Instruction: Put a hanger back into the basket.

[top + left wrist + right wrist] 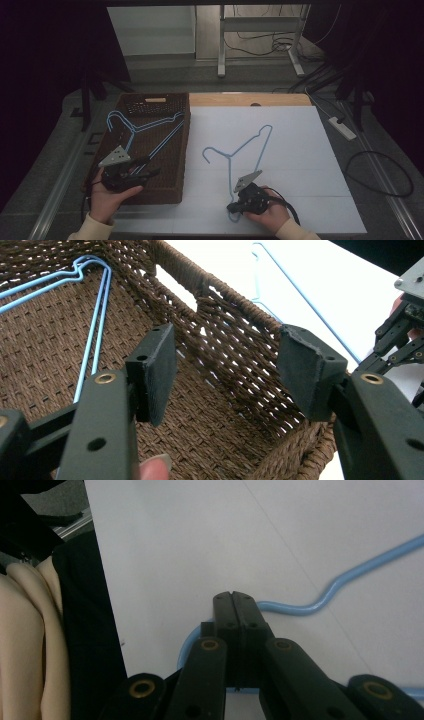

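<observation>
Power strip [342,127]: lay on the floor, right of frame.
Cables [265,42]: trailed across the floor, top centre.
Metal frame legs [221,40]: stood at top centre.

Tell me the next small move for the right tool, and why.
Probably lift the hanger off the white sheet and carry it toward the basket. The right tool is shut on its corner, another hanger already lies there, and the left tool waits open over it.

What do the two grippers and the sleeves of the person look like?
Both the left gripper and the right gripper are black, each topped with a grey three-cornered plate. Their jaws are flat black bars with brass-coloured rivets and blocky black pads. A black cable trails from the right one. The sleeves are cream-coloured.
</observation>
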Demonstrator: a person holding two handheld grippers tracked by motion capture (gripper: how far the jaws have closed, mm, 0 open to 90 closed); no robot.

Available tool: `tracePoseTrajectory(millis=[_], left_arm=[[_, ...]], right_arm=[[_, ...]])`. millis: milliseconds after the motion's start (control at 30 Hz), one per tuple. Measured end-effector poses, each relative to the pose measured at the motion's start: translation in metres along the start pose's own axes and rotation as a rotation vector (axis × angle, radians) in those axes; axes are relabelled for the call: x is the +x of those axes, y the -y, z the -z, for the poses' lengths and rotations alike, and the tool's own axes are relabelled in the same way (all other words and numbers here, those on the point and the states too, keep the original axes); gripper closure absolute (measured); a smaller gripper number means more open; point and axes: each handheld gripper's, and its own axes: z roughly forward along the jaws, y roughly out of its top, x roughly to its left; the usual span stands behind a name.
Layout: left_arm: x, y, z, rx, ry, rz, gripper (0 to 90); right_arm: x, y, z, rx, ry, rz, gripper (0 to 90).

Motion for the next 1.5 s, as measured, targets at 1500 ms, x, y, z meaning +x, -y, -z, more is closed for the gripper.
tracePoseTrajectory(millis=[1500], left_arm=[[0.0,0.0,-0.001,0.001,0.003,-0.004,41.0]], right_arm=[[-0.099,-0.001,0.038,-0.057,0.359,-0.188,89.6]])
